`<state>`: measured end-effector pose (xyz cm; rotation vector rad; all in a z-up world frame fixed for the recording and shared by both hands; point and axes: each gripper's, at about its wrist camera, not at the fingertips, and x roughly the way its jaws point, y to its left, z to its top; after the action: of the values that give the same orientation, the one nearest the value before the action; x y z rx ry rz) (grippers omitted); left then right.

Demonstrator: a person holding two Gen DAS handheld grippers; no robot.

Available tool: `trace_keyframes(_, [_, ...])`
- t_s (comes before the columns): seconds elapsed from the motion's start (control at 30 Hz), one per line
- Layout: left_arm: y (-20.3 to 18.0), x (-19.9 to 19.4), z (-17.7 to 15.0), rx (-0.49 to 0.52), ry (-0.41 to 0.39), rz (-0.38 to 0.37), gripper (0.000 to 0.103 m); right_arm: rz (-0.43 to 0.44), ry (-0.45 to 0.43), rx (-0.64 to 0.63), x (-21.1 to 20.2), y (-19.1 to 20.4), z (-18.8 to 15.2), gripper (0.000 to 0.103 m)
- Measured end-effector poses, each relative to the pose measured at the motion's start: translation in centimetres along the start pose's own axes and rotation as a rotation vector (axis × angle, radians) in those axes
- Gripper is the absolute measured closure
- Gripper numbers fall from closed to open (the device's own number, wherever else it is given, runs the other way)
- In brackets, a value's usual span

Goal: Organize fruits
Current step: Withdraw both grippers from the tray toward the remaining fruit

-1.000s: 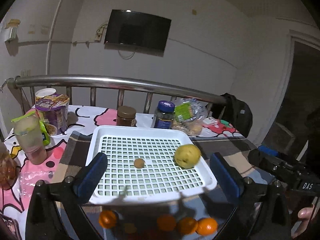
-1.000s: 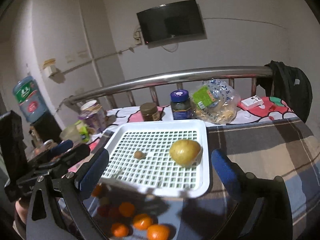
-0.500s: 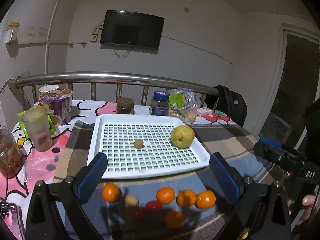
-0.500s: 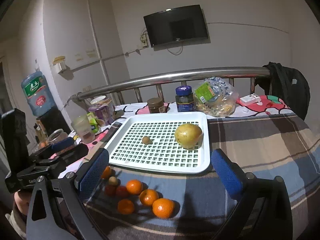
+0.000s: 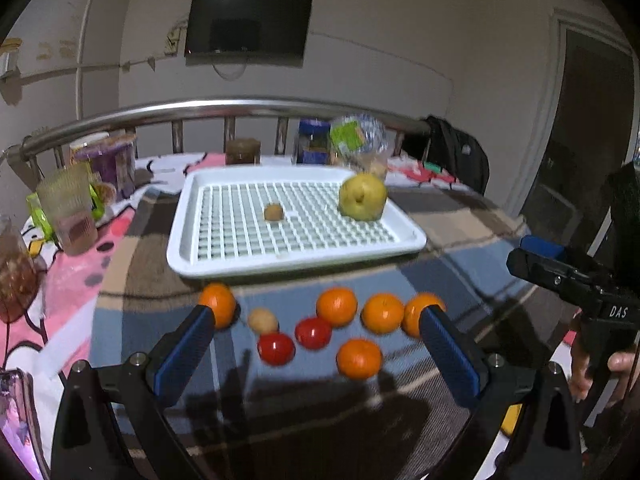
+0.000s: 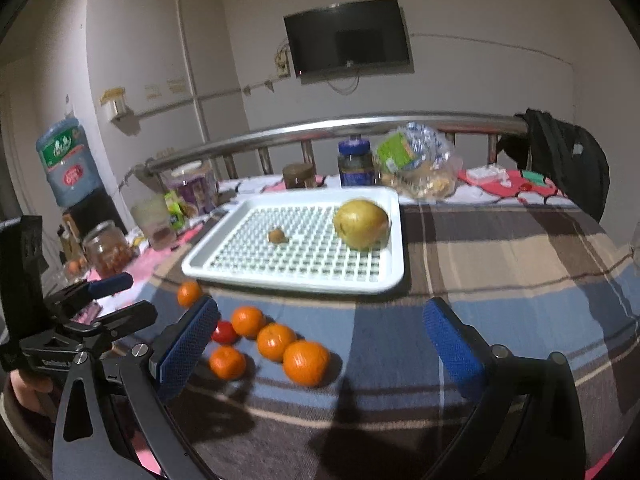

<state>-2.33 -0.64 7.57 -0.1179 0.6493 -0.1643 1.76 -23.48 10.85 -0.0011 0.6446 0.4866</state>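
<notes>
Both grippers have pulled back from the white tray (image 5: 296, 256) since a second ago, bringing loose fruit into view. Left gripper (image 5: 316, 340) fingers spread wide, empty; right gripper (image 6: 320, 344) equally wide, empty. Between the left fingers, on the plaid cloth (image 6: 500, 248), lie five oranges (image 5: 337, 306), two red tomatoes (image 5: 313, 333) and one small tan fruit (image 5: 262, 321). At twelve o'clock the tray holds a pear (image 5: 363, 202) and a small brown fruit (image 5: 274, 212). Oranges look firm and light (likely to roll); grip across the middle.
</notes>
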Motion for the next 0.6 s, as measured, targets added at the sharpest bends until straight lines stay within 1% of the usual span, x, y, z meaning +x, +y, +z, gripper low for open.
trace_keyframes(0.23, [-1.1, 2.2, -2.2, 0.020, 0.097, -0.014, 0.000, 0.018, 0.096, -0.034, 2.6, 0.0, -2.4, 0.000])
trace_keyframes(0.33, [-1.9, 3.1, -2.8, 0.039, 0.130, -0.020, 0.004, 0.027, 0.138, -0.050, 3.8, 0.3, -3.1, 0.001])
trace_keyframes(0.37, [-2.0, 3.4, -2.9, 0.039, 0.144, -0.022, 0.006, 0.031, 0.150, -0.055, 4.2, 0.5, -3.3, 0.003])
trace_keyframes(0.43, [-2.1, 4.1, -3.0, 0.031, 0.170, -0.036, 0.012, 0.035, 0.174, -0.062, 5.0, 0.7, -3.5, 0.009])
trace_keyframes(0.57, [-2.2, 5.1, -3.1, 0.025, 0.195, -0.041, 0.018, 0.047, 0.215, -0.070, 6.5, 0.9, -3.9, 0.018])
trace_keyframes(0.6, [-2.3, 5.3, -3.1, 0.024, 0.199, -0.040, 0.021, 0.047, 0.224, -0.070, 6.8, 1.0, -3.9, 0.022])
